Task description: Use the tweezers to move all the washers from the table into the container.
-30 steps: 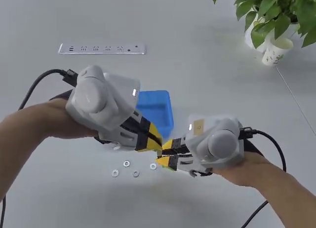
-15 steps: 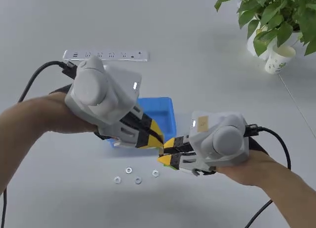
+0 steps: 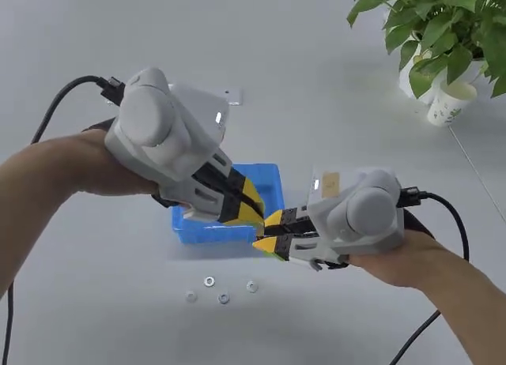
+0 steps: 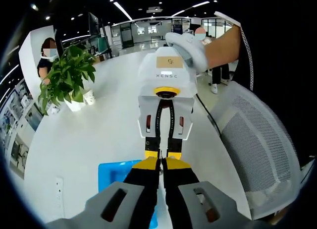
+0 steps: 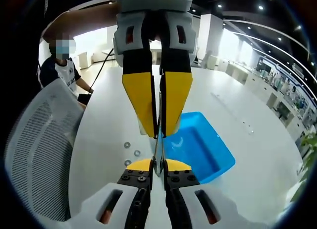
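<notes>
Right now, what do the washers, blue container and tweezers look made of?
The washers look metal: small silvery rings, pale sheen. The blue container is probably plastic: even colour, soft glossy highlights. The tweezers seem bare metal, thin and grey, though too slim to confirm.

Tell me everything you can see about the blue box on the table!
The blue container is a shallow, open-topped rectangular tray that looks like smooth, shiny plastic, with low walls and rounded corners. It sits flat on the white table. The part of its inside that shows in the right gripper view holds nothing. In the head view the left claw covers part of it. Four small washers lie on the table near it, not touching it.
</notes>
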A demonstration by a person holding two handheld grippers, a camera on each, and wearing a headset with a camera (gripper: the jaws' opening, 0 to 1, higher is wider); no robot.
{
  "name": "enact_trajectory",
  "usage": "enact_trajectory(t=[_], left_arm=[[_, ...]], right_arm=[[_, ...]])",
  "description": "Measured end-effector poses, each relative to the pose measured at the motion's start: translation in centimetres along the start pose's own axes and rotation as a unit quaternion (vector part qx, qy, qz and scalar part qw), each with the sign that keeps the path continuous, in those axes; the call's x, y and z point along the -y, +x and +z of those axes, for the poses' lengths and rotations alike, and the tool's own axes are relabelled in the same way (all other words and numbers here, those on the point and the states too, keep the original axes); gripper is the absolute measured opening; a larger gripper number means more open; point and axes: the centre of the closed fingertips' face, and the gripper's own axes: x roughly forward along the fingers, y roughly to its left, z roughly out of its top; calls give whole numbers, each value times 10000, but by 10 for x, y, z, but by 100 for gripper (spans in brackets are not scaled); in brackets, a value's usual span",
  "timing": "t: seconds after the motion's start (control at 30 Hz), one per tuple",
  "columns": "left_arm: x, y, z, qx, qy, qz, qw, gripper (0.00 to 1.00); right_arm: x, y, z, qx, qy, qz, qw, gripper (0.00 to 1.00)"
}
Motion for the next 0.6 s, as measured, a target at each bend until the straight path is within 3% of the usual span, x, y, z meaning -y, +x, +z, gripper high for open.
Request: enact_trajectory(t=[0.3, 0.6], left_arm=[[-20, -7, 2, -36, 77, 74, 9999, 6], [-38, -9, -5, -111, 143, 126, 9998, 6]], right_arm=[[22, 1, 8, 55, -68, -87, 9999, 9], [40, 8, 11, 86, -126, -116, 9998, 9]])
